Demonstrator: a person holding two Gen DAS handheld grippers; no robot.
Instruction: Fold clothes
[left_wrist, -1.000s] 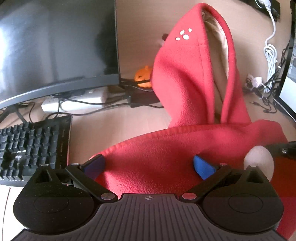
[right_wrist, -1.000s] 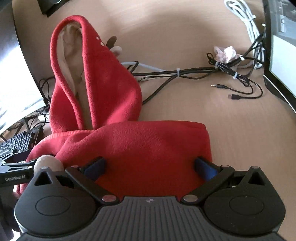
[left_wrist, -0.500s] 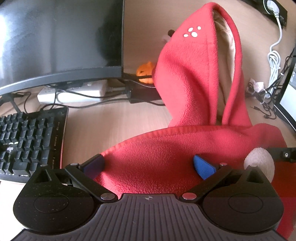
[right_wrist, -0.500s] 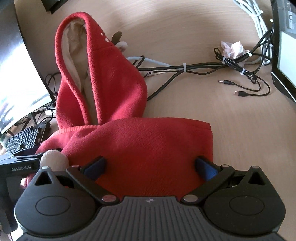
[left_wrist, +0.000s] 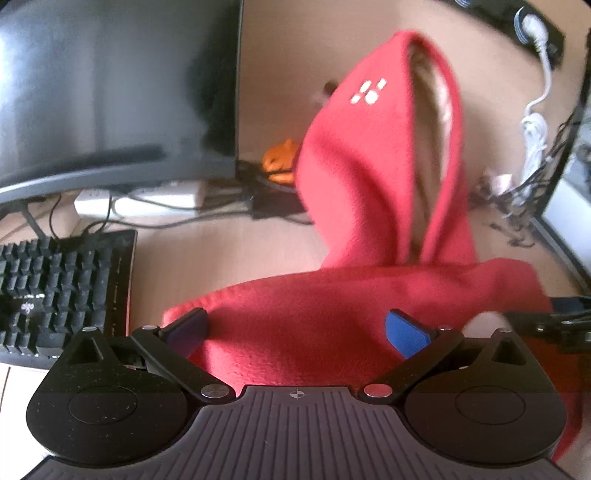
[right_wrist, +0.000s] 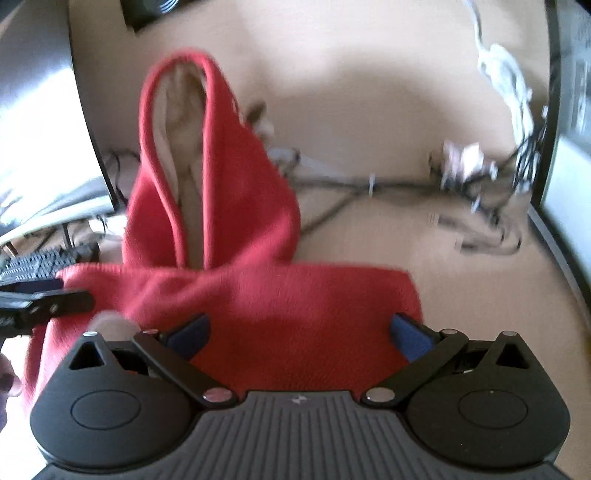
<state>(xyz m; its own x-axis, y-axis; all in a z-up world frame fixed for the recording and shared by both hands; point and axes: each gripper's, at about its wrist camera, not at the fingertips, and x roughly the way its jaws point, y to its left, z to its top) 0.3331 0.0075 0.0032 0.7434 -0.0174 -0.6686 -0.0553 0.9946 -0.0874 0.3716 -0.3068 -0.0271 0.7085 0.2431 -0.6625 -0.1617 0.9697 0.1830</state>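
At nine o'clock lies a black keyboard (left_wrist: 62, 291), cut off. My left gripper (left_wrist: 297, 328) and right gripper (right_wrist: 301, 332) are both spread wide over the red fleece hooded garment (left_wrist: 332, 314) on the wooden desk (right_wrist: 461, 288), its hood toward twelve. Cables (right_wrist: 461, 192) at two o'clock are blurred.

monitor (left_wrist: 110, 85), keyboard (left_wrist: 62, 288), cables (right_wrist: 369, 184), desk (right_wrist: 369, 92)

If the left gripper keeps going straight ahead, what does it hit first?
The red fleece garment: its folded edge already lies between the open jaws of the left gripper. Its hood stands further along that line, though depth is hard to judge.
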